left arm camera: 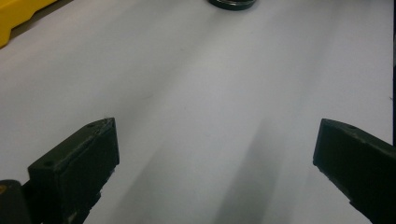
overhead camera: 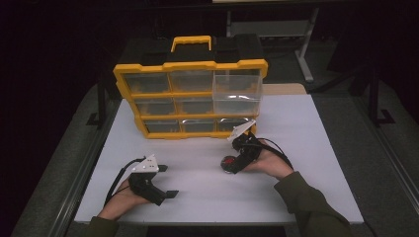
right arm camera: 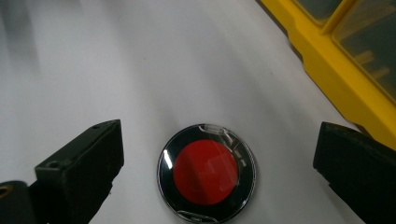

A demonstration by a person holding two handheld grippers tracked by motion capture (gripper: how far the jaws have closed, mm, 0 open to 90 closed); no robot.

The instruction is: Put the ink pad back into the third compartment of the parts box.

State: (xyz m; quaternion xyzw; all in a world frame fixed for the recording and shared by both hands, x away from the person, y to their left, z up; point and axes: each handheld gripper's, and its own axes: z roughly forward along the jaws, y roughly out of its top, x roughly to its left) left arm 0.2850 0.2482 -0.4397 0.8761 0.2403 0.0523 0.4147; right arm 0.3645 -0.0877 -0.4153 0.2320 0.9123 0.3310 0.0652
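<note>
A flat white rectangular table (overhead camera: 296,148) is carrying two things. A yellow plastic organiser case with clear drawers (overhead camera: 190,96) is standing upright at its far side. A small round black compact with a red centre (right arm camera: 207,171) is lying flat on the bare surface, nearer the person, apart from the case.

Round compact (right arm camera: 206,172) – glossy plastic; table (overhead camera: 296,148) – matt, smooth white.

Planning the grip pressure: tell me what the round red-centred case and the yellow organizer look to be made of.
Round case: seemingly glossy black plastic with a clear lid over a matte red centre; reflections streak the top. Organizer: likely moulded yellow plastic, smooth, with transparent drawer fronts showing contents dimly. Right gripper hovers open over the case.
</note>
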